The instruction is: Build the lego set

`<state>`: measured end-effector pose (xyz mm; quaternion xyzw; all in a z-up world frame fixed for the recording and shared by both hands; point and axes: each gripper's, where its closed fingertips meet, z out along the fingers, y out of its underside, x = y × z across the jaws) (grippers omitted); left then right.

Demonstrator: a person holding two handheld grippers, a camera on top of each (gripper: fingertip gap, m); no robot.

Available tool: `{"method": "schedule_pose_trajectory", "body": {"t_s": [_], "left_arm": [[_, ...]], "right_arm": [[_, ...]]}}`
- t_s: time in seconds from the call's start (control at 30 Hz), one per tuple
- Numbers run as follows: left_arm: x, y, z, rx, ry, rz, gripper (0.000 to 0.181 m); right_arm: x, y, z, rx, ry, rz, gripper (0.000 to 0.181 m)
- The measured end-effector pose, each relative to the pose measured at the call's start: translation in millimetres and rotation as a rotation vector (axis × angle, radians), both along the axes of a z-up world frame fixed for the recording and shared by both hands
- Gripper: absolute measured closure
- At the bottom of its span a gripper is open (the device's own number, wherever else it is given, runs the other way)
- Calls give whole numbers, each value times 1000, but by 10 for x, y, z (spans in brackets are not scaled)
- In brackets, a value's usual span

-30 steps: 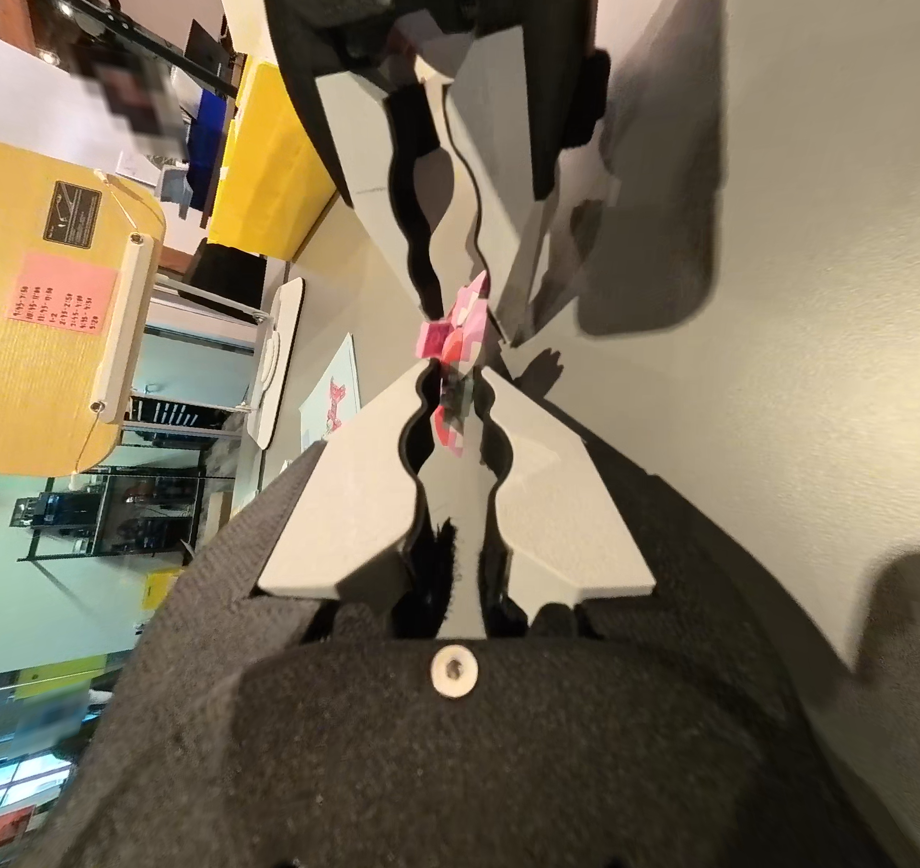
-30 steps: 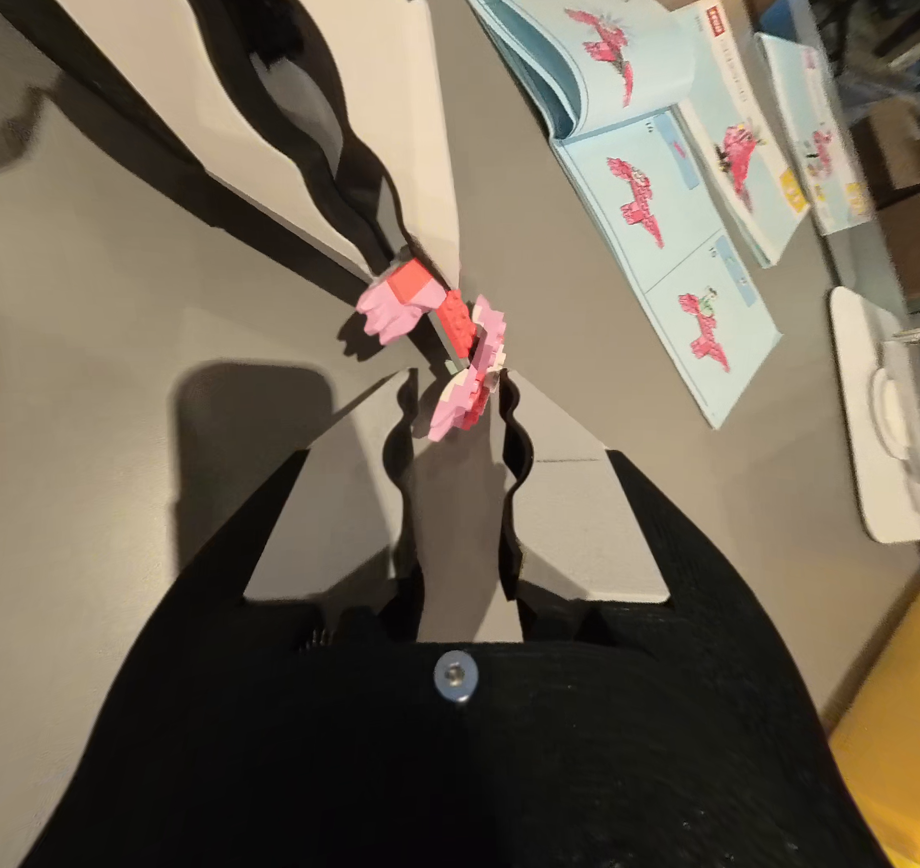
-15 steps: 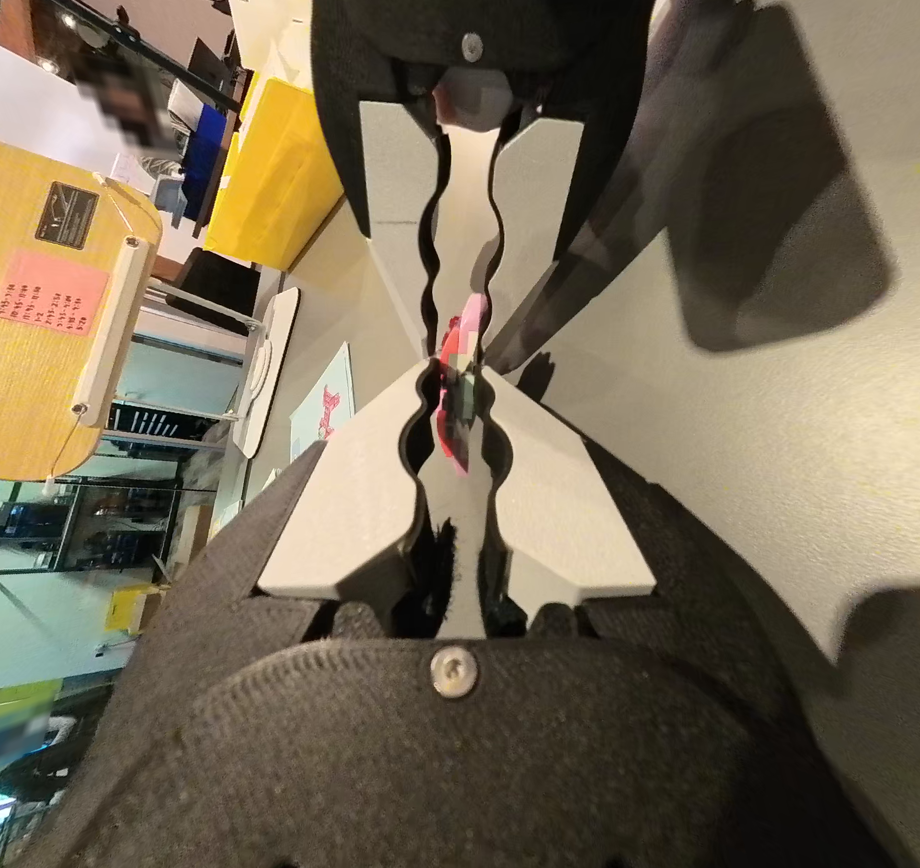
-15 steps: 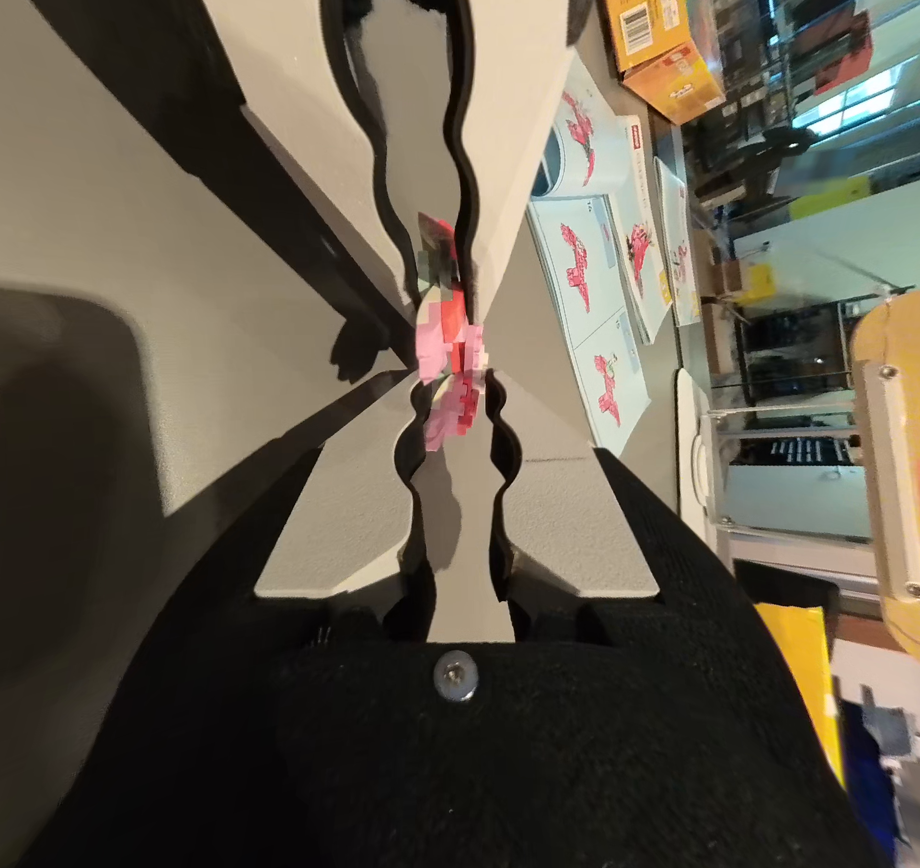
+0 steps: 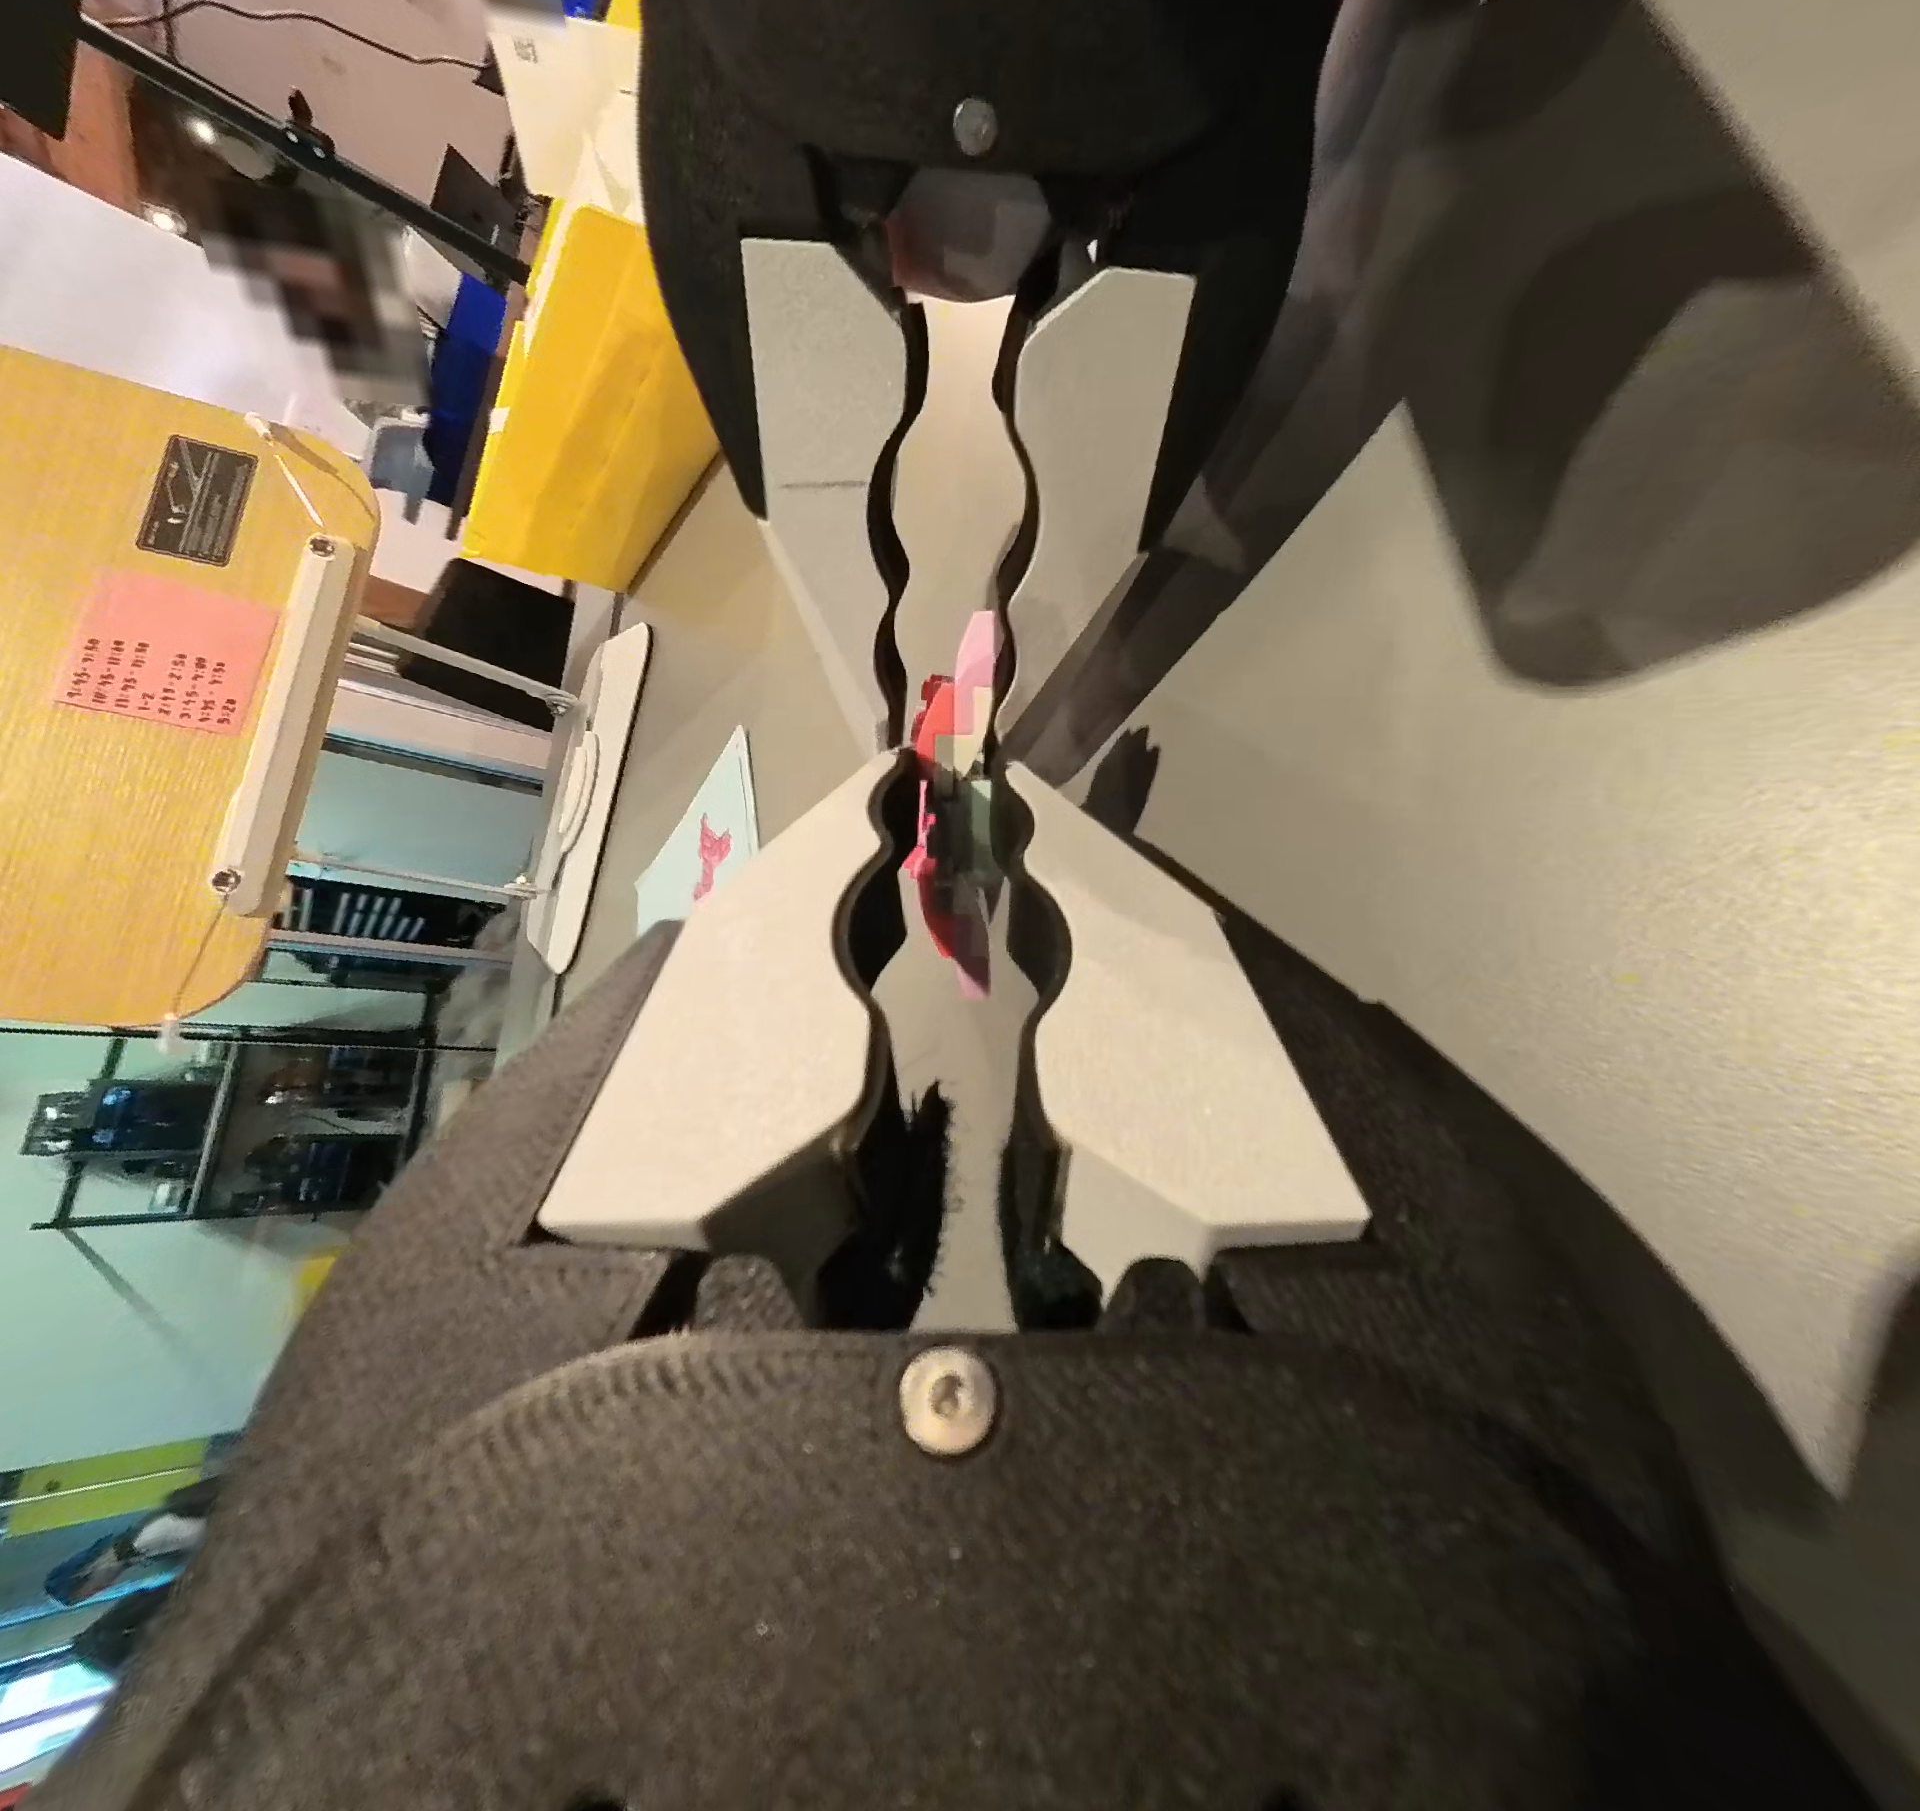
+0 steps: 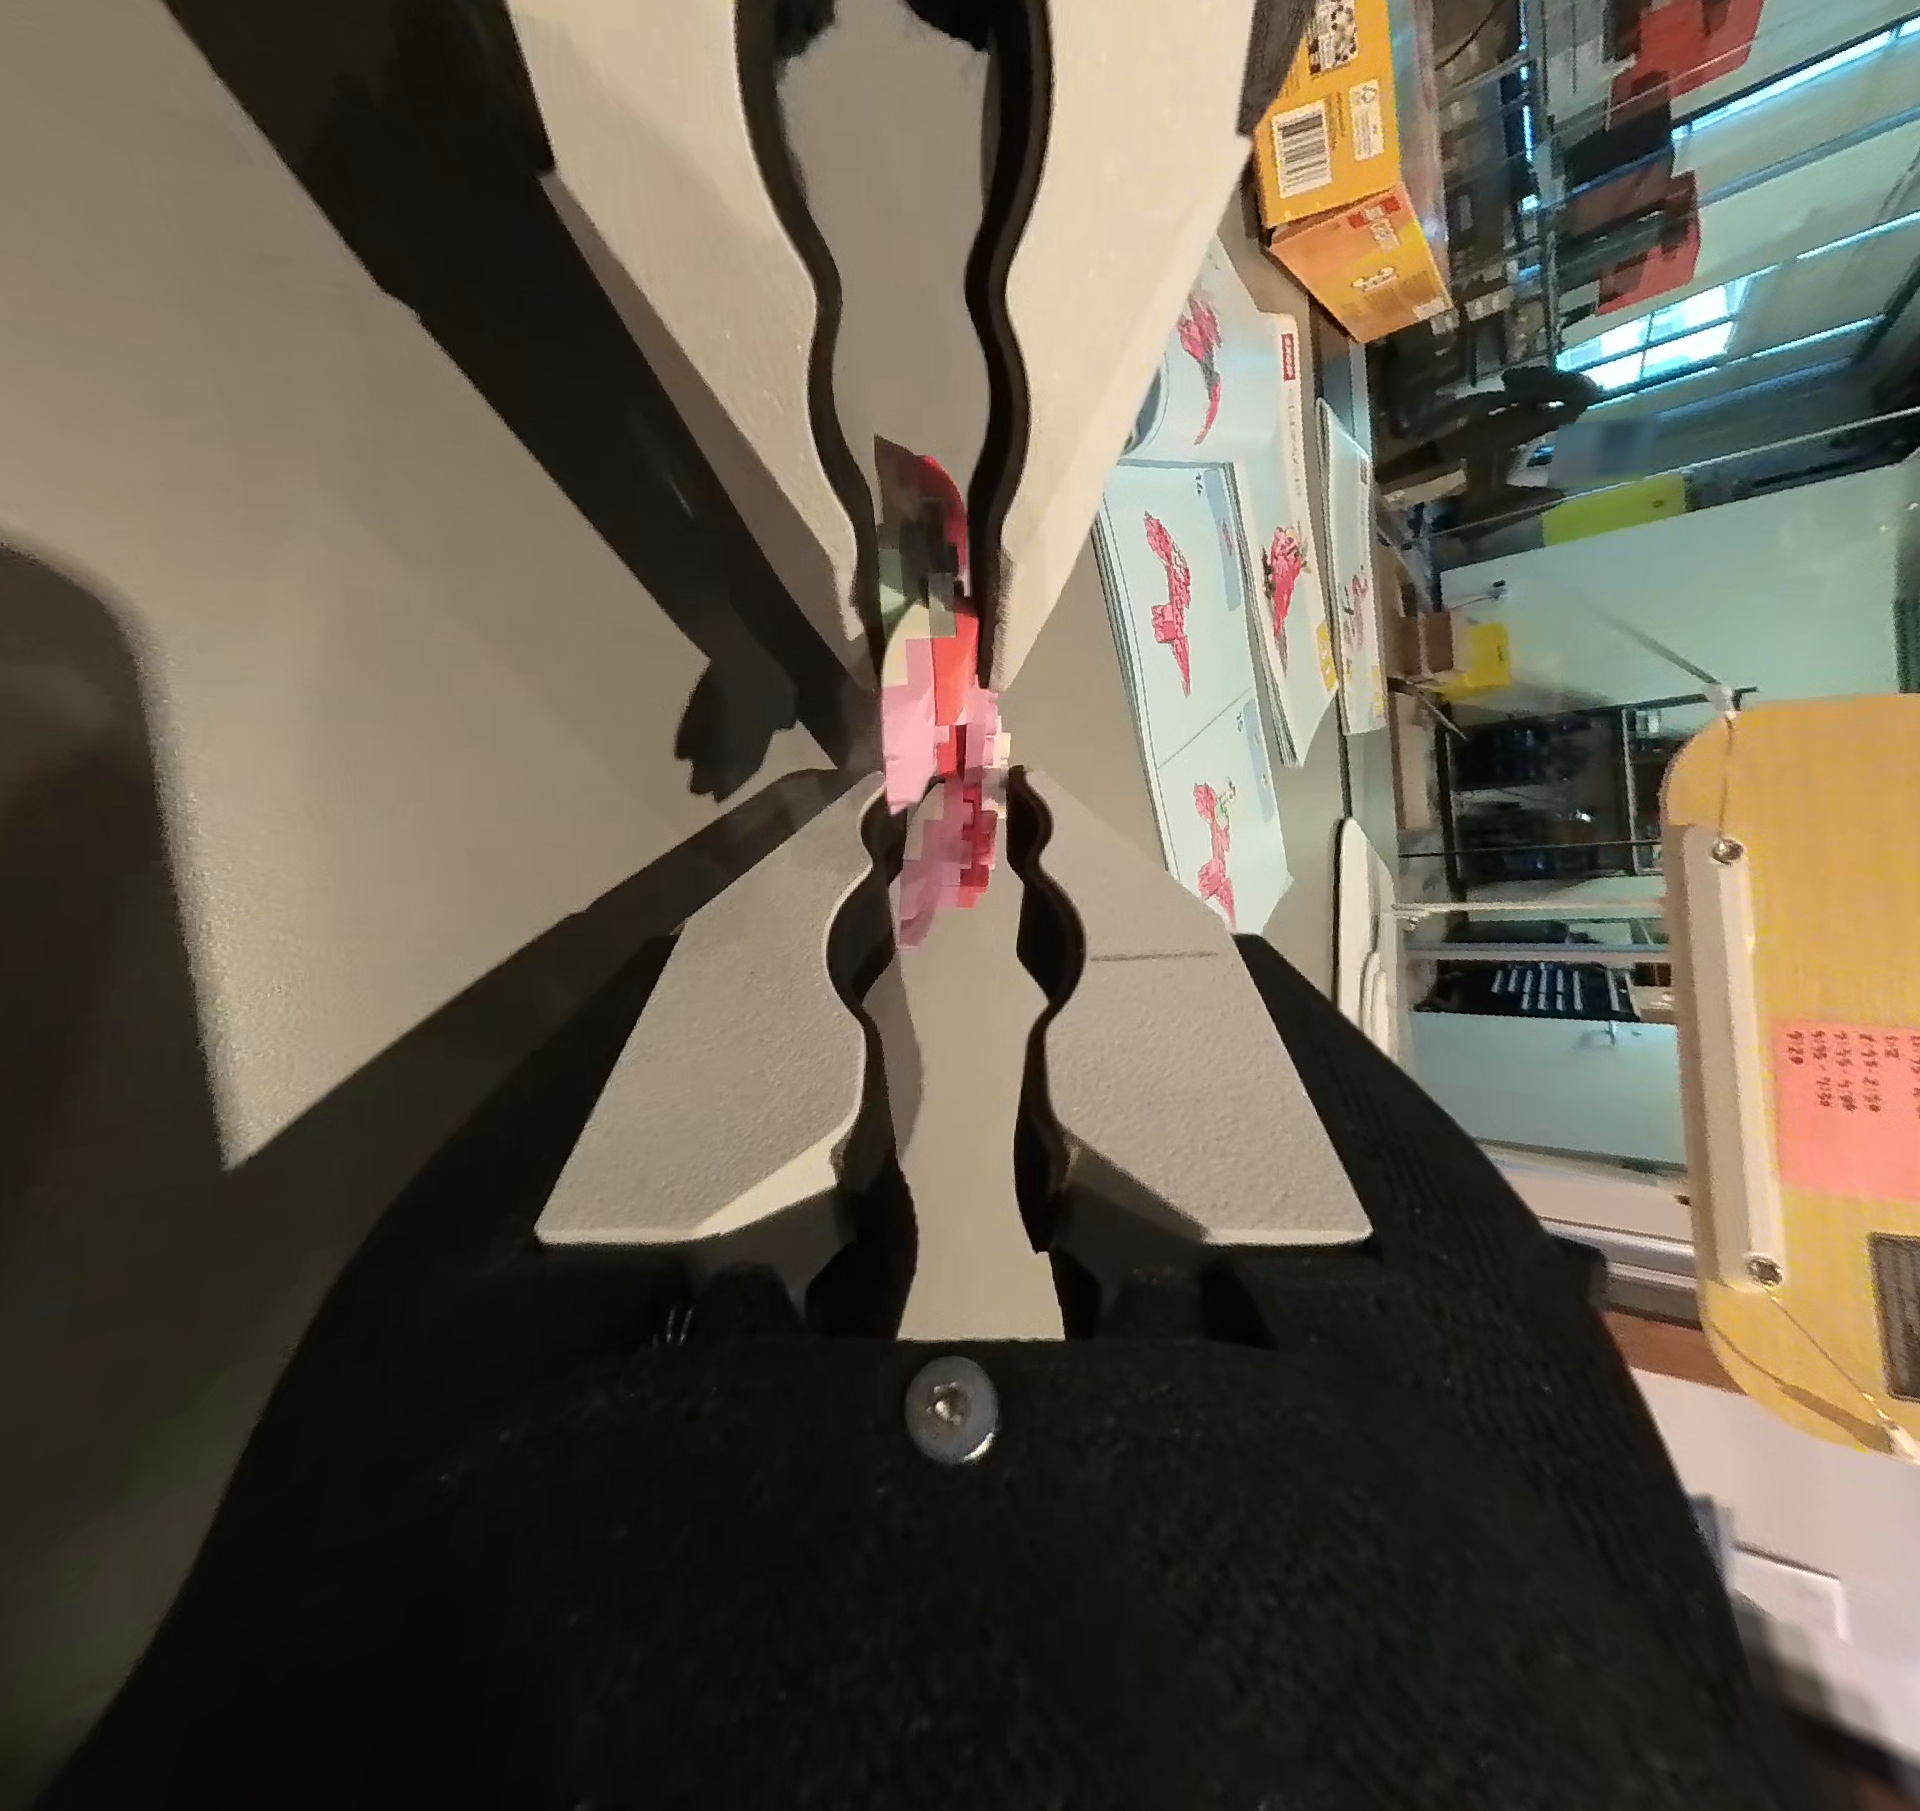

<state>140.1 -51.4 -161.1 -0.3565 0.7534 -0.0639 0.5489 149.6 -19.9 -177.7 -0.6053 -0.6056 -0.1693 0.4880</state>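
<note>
My left gripper (image 5: 943, 776) is shut on a small pink and red lego piece (image 5: 951, 873). My right gripper (image 6: 945, 787) is shut on a pink and red lego sub-assembly (image 6: 951, 857). The two grippers meet tip to tip above the grey table (image 6: 312, 618). The right gripper (image 5: 940, 714) enters the left wrist view from the top with its piece (image 5: 961, 681). The left gripper (image 6: 930, 662) enters the right wrist view from the top with its piece (image 6: 951, 660). The two lego parts touch between the tips; the joint itself is partly hidden.
Open light-blue instruction booklets (image 6: 1195, 639) lie on the table beyond the grippers, with a yellow lego box (image 6: 1340, 161) behind them. A white tray (image 6: 1361, 940) sits near the table edge. A yellow bin (image 5: 582, 411) and a wooden board (image 5: 125, 670) stand beyond the table. Only a small space, under 4 cm, lies between the two pairs of fingers.
The grippers turned from an angled meeting to facing each other nose to nose. The two lego parts, slightly offset before, are now in line and pressed together.
</note>
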Motion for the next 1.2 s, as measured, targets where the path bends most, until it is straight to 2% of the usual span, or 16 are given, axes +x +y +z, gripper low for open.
{"method": "schedule_pose_trajectory", "body": {"t_s": [0.23,0.5,0.6,0.7,0.8,1.03,1.2], "left_arm": [[-22,-23,127,13,-65,-21,168],[-37,-120,144,-8,-77,-90,168],[-39,-119,149,-26,-90,-92,169],[-48,-106,189,59,-115,-84,168],[-51,-4,207,132,-122,-13,158],[-57,114,135,145,-76,69,150],[-64,131,58,245,-16,69,166]], "right_arm": [[-57,12,124,37,88,-1,164],[-140,-36,138,71,132,34,164],[-129,-37,149,96,103,31,164],[-119,-33,211,133,96,31,165],[-129,-39,260,171,79,40,165],[-134,-25,232,197,9,29,165],[-162,-45,196,194,-80,42,164]]}}
